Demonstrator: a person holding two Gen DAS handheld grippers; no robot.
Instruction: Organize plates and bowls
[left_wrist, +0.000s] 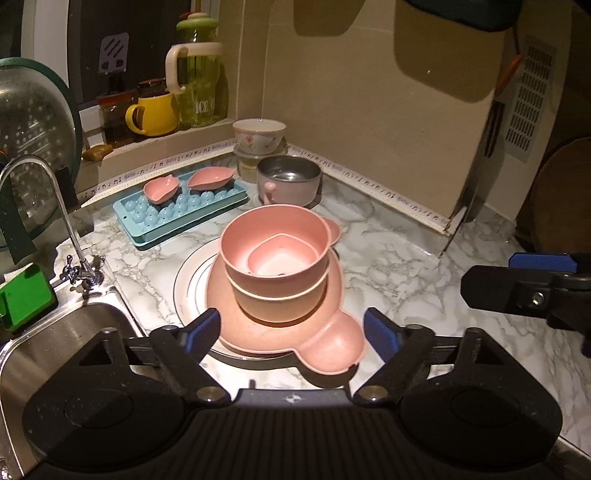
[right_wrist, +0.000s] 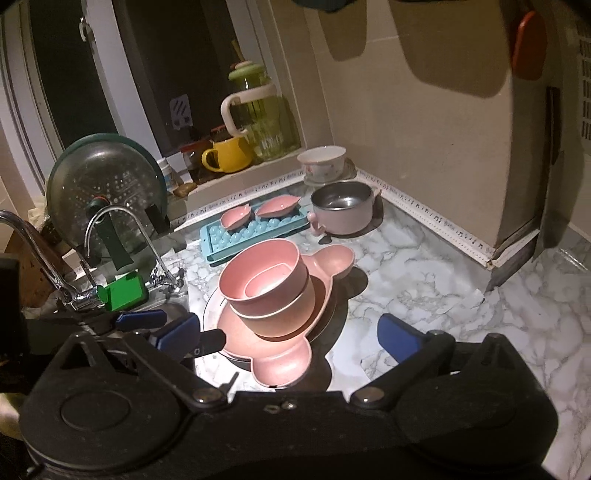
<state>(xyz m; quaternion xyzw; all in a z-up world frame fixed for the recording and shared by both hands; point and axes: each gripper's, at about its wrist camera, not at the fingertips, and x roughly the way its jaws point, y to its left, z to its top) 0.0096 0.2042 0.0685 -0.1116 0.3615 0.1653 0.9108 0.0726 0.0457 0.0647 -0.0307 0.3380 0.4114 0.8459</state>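
Observation:
A stack stands on the marble counter: a white plate (left_wrist: 192, 280) at the bottom, a pink bear-shaped plate (left_wrist: 325, 332) on it, then two nested pink bowls (left_wrist: 275, 254) with a small heart-shaped pink dish (left_wrist: 280, 254) inside. The stack also shows in the right wrist view (right_wrist: 266, 284). My left gripper (left_wrist: 290, 330) is open, its blue fingers either side of the bear plate's near edge. My right gripper (right_wrist: 290, 332) is open and empty, just in front of the stack. Two small pink leaf dishes (left_wrist: 184, 184) lie on a blue tray (left_wrist: 177, 214).
A steel-lined pink pot (left_wrist: 288, 181) and a flowered bowl (left_wrist: 258, 136) on glass dishes stand in the back corner. The sink (left_wrist: 55, 332) and tap (left_wrist: 55, 221) are at left, with a colander lid (left_wrist: 33, 129). A yellow mug (left_wrist: 155, 114) and green pitcher (left_wrist: 195, 81) sit on the sill.

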